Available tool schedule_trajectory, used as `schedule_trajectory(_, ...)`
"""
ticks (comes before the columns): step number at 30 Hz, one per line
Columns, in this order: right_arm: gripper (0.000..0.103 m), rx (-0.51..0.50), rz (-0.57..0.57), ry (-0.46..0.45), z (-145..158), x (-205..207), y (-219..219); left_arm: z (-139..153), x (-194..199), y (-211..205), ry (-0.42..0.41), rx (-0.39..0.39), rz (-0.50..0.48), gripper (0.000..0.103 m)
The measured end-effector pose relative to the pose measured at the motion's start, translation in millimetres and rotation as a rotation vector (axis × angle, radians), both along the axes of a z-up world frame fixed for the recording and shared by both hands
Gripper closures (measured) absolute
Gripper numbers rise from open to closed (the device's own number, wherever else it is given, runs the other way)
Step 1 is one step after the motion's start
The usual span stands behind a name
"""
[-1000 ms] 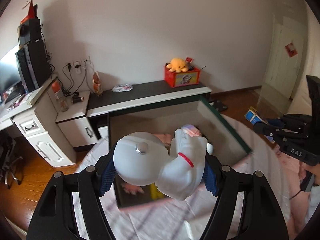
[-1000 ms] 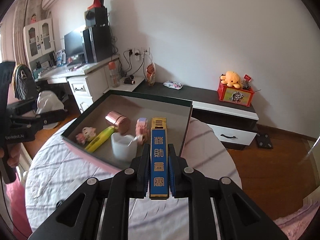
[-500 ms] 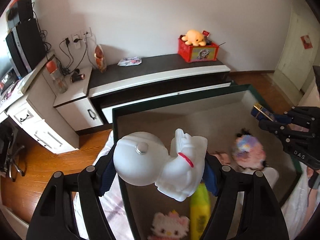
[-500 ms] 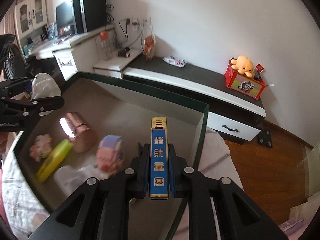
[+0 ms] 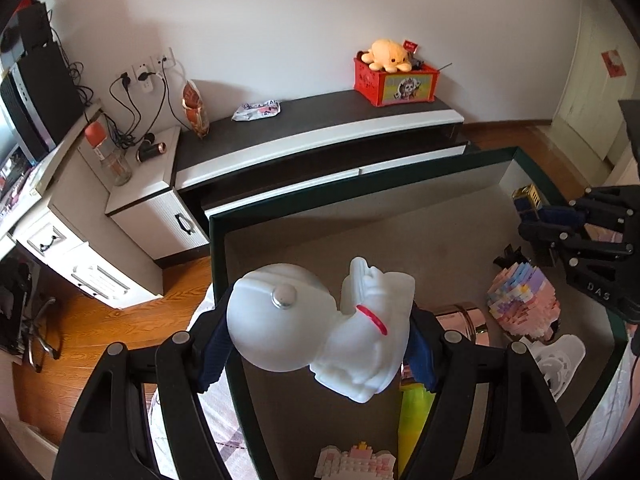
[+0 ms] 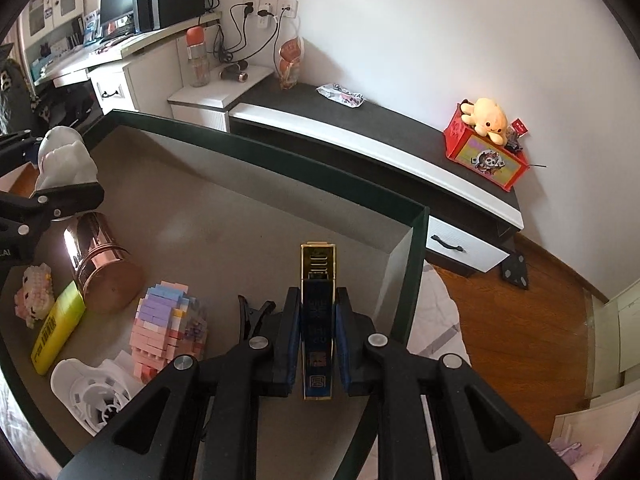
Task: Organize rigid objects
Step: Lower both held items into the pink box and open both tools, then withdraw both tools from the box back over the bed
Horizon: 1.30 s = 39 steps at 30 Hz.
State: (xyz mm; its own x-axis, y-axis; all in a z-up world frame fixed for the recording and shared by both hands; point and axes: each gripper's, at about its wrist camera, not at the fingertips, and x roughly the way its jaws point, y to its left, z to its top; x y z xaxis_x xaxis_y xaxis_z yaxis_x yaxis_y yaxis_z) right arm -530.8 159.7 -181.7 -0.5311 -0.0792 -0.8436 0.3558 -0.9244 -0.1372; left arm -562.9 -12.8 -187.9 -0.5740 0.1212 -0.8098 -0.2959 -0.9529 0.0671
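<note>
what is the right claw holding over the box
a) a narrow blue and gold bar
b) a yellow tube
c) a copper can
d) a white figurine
a: the right claw is shut on the narrow blue and gold bar, while the copper can and the yellow tube lie in the box, and the white figurine sits in the left claw.

The left gripper [image 5: 316,344] tilts steeply downward, its blue-padded fingers [image 5: 420,356] spread wide and clamped on a white figurine [image 5: 320,328]. At its three o'clock, the right gripper [image 6: 318,340] points down at a like angle, fingers [image 6: 290,336] drawn nearly together, pinching a slim blue-and-gold box [image 6: 317,312] upright between them.
</note>
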Motion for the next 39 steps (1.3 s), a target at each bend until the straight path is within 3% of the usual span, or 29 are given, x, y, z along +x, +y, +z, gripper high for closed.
schedule_trajectory(11,0.084,-0.027,-0.030,0.051,6,6,6,6,9,-3,0.029,0.020,0.013,0.023)
schedule_trajectory(16,0.071,-0.052,-0.030,0.075,14,20,7,22,27,-6,0.066,0.062,0.024,0.015)
schedule_trajectory(18,0.055,-0.062,-0.039,0.114,24,32,7,29,36,-8,0.077,0.076,0.032,0.011)
schedule_trajectory(22,0.042,-0.067,-0.033,0.181,46,61,3,49,68,-8,0.140,0.073,0.034,0.004)
schedule_trajectory(25,0.023,-0.069,-0.031,0.237,63,88,-2,63,94,-8,0.188,0.055,0.051,0.000)
schedule_trajectory(31,0.018,-0.058,-0.025,0.324,92,143,-11,90,156,-9,0.257,0.044,0.087,0.000)
schedule_trajectory(34,0.008,-0.070,-0.029,0.366,106,175,-11,101,191,-13,0.298,0.040,0.124,0.000)
schedule_trajectory(35,0.000,-0.078,-0.031,0.384,111,187,-9,104,203,-14,0.306,0.044,0.133,0.000)
schedule_trajectory(39,0.000,-0.115,-0.021,0.437,129,241,-7,109,253,-19,0.336,0.057,0.155,0.000)
